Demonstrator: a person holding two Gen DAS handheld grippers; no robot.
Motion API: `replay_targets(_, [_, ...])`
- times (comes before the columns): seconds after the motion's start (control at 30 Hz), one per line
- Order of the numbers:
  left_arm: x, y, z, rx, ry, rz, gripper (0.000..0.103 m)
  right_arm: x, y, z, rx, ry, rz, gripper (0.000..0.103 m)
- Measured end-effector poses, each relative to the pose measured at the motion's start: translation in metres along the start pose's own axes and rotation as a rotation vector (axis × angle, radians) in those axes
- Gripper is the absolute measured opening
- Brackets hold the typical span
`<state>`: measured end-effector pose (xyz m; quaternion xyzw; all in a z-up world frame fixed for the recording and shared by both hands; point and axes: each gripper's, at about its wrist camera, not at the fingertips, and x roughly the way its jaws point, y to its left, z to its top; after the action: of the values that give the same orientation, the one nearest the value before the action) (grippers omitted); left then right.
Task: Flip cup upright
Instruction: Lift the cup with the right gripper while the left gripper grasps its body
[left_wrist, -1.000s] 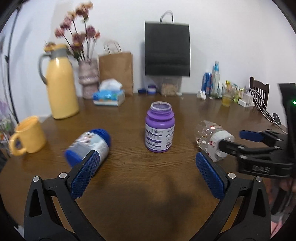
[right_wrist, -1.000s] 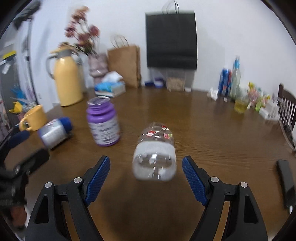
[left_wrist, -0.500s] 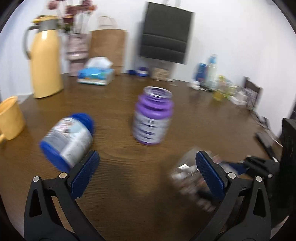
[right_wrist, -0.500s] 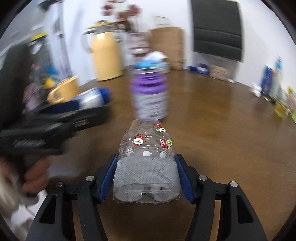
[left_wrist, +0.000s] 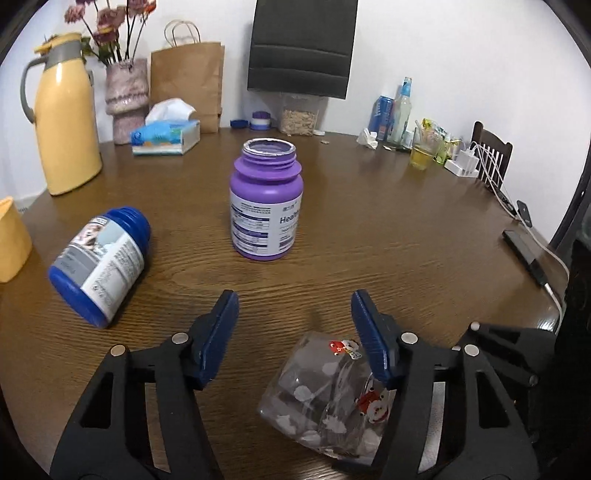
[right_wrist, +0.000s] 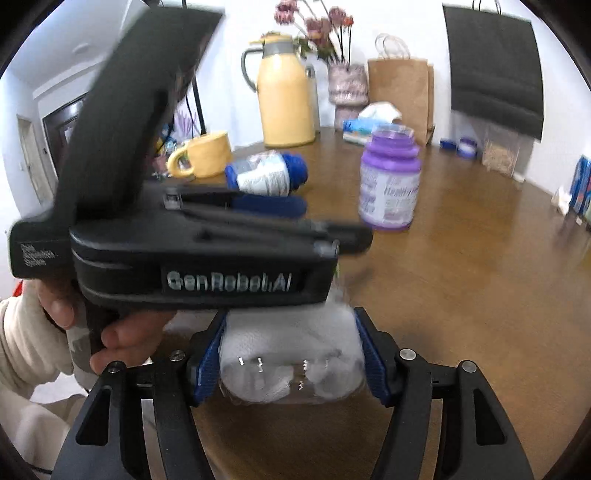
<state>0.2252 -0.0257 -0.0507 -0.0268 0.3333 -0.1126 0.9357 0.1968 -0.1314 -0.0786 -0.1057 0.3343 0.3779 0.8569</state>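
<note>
Taking the purple jar as the reference, a yellow mug and a blue bottle lying on its side are found to its left on the wooden table. In front of the jar, the left gripper is held above the table with its jaws spread apart and nothing between them. In front of the jar and to its right, the clear cup is located, tilted on its side and lifted off the table as far as can be judged. The cup is clamped at its white-wrapped end by the right gripper, whose jaws are closed against both sides. Several faults are considered possible: the smooth plastic may slip or be crushed if grip force is misjudged during rotation; the left gripper, positioned directly over the cup, may be struck as the cup is turned; the cup may topple if released before its base is seated flat.
</note>
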Motion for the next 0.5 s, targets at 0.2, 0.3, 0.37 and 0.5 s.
replay_targets(0.2, [-0.012, 0.01, -0.008, -0.05, -0.04, 0.03, 0.06, -0.006, 0.005, -0.011, 0.007, -0.014, -0.082, 0.075])
replay_targets(0.3, [-0.018, 0.023, -0.01, -0.085, -0.054, 0.042, 0.06, -0.008, -0.003, -0.015, 0.048, -0.023, -0.131, 0.077])
replay_targets(0.37, [-0.019, 0.031, -0.01, -0.101, -0.046, 0.062, 0.06, -0.01, -0.013, -0.019, 0.104, -0.028, -0.193, 0.077])
replay_targets(0.5, [-0.019, 0.04, -0.012, -0.124, -0.03, 0.072, 0.071, -0.018, -0.035, -0.025, 0.233, -0.055, -0.211, 0.079])
